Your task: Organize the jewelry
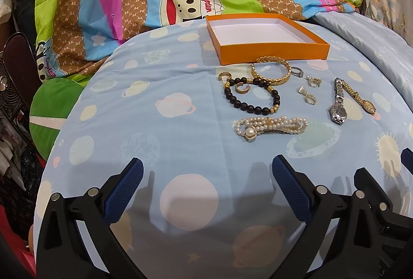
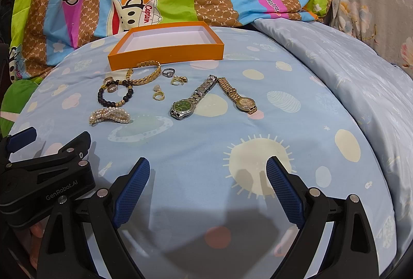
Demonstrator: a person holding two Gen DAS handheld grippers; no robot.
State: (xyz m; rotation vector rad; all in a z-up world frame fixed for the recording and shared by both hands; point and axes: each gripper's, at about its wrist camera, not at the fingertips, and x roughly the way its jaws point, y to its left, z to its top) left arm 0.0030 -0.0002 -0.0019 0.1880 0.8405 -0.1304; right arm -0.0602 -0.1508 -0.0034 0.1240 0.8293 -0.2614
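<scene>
Both grippers are held low over the blue planet-print bedsheet (image 2: pixel 206 150), well short of the jewelry. The left gripper (image 1: pixel 207 170) is seen with its jaws spread and nothing between them; the right gripper (image 2: pixel 207 170) is likewise released and empty.

In the right wrist view the jewelry is grouped at about 11 o'clock, with the orange box (image 2: pixel 165 46) just beyond it at 12 o'clock, its white floor bare. Nothing appears to have been stowed yet.

The likeliest trouble is judged to come from crowding: a small gold ring (image 1: pixel 241 88) lies inside the loop of the black bead bracelet (image 1: pixel 251 95), and the gold bangle (image 1: pixel 271 71) touches that bracelet, so a neighbour could be dragged along. The soft sheet may also be pinched with thin pieces.

The silver watch (image 2: pixel 192 101) is laid with its long axis running from 7 to 1 o'clock; the gold watch (image 2: pixel 237 95) runs from 5 to 11. The pearl bracelet (image 1: pixel 269 126) lies roughly 9 to 3.
</scene>
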